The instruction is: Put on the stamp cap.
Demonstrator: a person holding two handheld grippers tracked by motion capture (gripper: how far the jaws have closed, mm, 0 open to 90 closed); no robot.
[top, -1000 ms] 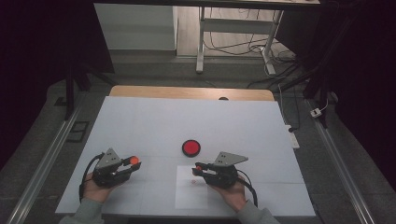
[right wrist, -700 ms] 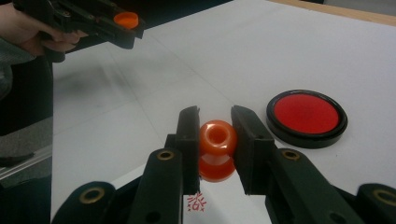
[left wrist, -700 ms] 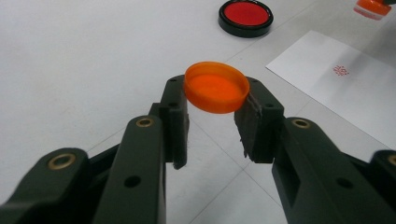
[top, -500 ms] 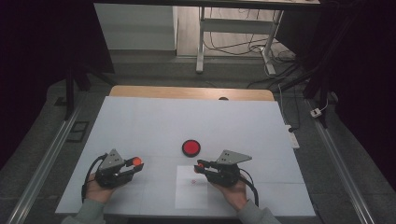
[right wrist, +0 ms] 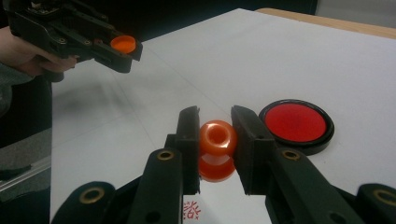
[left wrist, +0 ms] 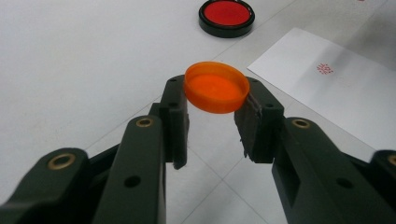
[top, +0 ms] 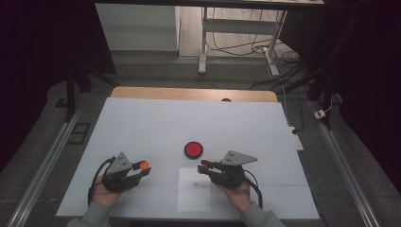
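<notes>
White sheet (top: 189, 123) covers a wooden table (top: 142, 92) in a dark room

On the table (top: 142, 118), the ink pad (top: 193, 149) is seen at centre frame, the sheet of paper (top: 189, 198) lies below it, the left gripper (top: 142, 169) is held lower left, and the right gripper (top: 204, 168) lower right.

The red mark (right wrist: 192, 211) is cut off, perhaps a stamp print.
</notes>
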